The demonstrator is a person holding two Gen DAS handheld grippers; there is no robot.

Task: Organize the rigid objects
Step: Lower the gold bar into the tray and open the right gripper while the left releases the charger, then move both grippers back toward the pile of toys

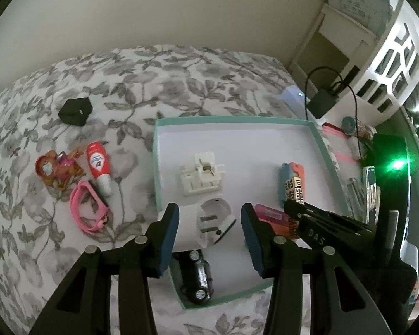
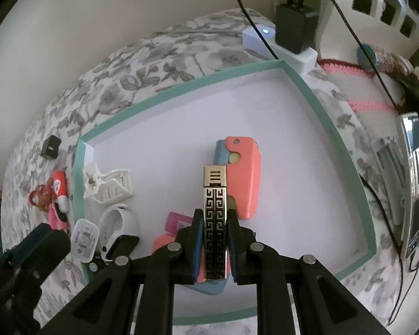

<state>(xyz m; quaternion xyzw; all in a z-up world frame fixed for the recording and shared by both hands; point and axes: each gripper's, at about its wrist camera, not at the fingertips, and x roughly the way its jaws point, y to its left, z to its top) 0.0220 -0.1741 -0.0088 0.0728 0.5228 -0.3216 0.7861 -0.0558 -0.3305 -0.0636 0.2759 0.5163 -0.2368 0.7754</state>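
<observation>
Gripping a slim metallic lighter (image 2: 215, 223) — right fingers (image 2: 197, 240) clamped, left fingers (image 1: 169, 234) parted, empty — above teal-rimmed tray (image 2: 315, 103).

Soft, even indoor light, moderately dim; no hard shadows across the white floor of the tray (image 1: 237, 145), only faint ones close under the things in it. Brightest patch to the right of the tray, at a white lattice panel (image 1: 391, 64) washed out by glare. Green lamp (image 1: 397, 164) right of the tray flaring with a halo. Small blue-white indicator dot (image 2: 264, 31) beyond the tray's far corner. Strong fisheye bending, tray edges curved, black vignette at corners. Mild softness overall, worst right of the tray.
</observation>
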